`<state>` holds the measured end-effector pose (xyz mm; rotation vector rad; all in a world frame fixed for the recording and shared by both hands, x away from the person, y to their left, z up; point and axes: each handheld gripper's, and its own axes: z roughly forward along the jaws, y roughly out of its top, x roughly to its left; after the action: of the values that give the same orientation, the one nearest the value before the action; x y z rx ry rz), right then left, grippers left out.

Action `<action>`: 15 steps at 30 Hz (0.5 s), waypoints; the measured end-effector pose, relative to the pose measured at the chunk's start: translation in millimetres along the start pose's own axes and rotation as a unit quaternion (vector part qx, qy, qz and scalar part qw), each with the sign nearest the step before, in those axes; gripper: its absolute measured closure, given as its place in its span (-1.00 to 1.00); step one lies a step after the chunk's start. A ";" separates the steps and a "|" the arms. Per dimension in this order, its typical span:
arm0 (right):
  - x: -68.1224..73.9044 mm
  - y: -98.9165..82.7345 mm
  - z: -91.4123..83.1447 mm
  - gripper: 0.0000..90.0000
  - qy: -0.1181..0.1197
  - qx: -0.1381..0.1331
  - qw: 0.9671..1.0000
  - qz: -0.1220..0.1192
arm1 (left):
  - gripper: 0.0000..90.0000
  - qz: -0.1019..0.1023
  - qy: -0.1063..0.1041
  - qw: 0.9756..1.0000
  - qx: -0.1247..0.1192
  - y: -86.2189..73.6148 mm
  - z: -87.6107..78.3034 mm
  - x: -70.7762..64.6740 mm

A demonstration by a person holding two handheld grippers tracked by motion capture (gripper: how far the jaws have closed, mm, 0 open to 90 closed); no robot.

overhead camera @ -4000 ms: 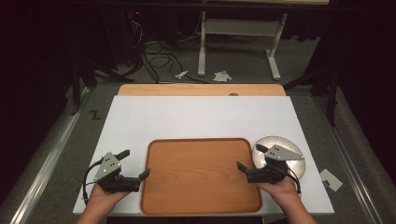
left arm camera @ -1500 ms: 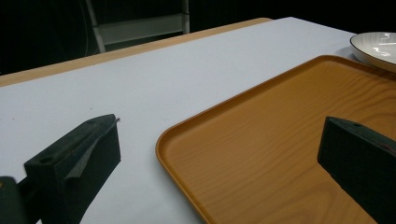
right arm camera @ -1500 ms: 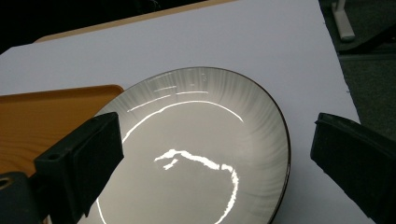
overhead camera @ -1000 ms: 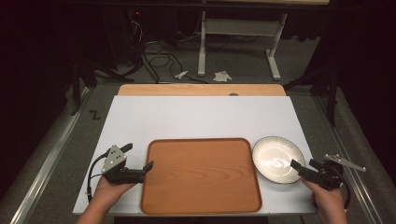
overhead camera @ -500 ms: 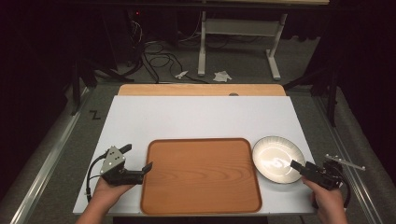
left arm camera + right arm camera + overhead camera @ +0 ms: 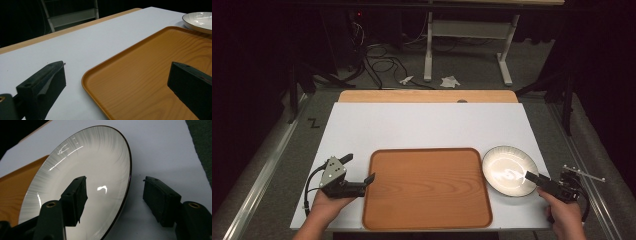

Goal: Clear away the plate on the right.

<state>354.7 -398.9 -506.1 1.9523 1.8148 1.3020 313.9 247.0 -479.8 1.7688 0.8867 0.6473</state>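
A wooden tray (image 6: pixel 427 187) lies at the front middle of the white table (image 6: pixel 427 125). To its right rests a white plate with a dark rim (image 6: pixel 509 170). My left gripper (image 6: pixel 368 182) is open at the tray's left edge. In the left gripper view its jaws straddle the tray's (image 6: pixel 155 65) rim, one over the table and one over the tray, holding nothing. My right gripper (image 6: pixel 532 176) is open at the plate's near right edge. In the right gripper view one jaw hangs over the plate (image 6: pixel 95 165) and the other outside it, with the rim between them.
A light wooden board (image 6: pixel 427 96) runs along the table's far edge. Beyond it are a desk frame (image 6: pixel 467 30), cables (image 6: pixel 377 55) and paper scraps (image 6: pixel 449 81) on the floor. The plate (image 6: pixel 200 21) shows far right in the left gripper view.
The right gripper left the plate's top, swung out to the right of it, and has edged in at its near right rim. The left gripper has barely moved.
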 end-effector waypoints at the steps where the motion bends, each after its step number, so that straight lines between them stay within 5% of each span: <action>1: -2.0 0.0 -0.1 -0.17 0.012 0.000 1.000 0.006 | -0.95 0.001 0.000 1.000 0.000 0.2 -0.3 -0.2; 15: -2.4 0.2 3.2 0.00 0.052 0.027 0.997 0.053 | -0.98 0.001 0.000 1.000 -0.004 0.6 -1.9 -1.3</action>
<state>357.3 -399.6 -509.1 2.0721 1.8327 1.4259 311.8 246.8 -478.6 1.7630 0.8822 0.6517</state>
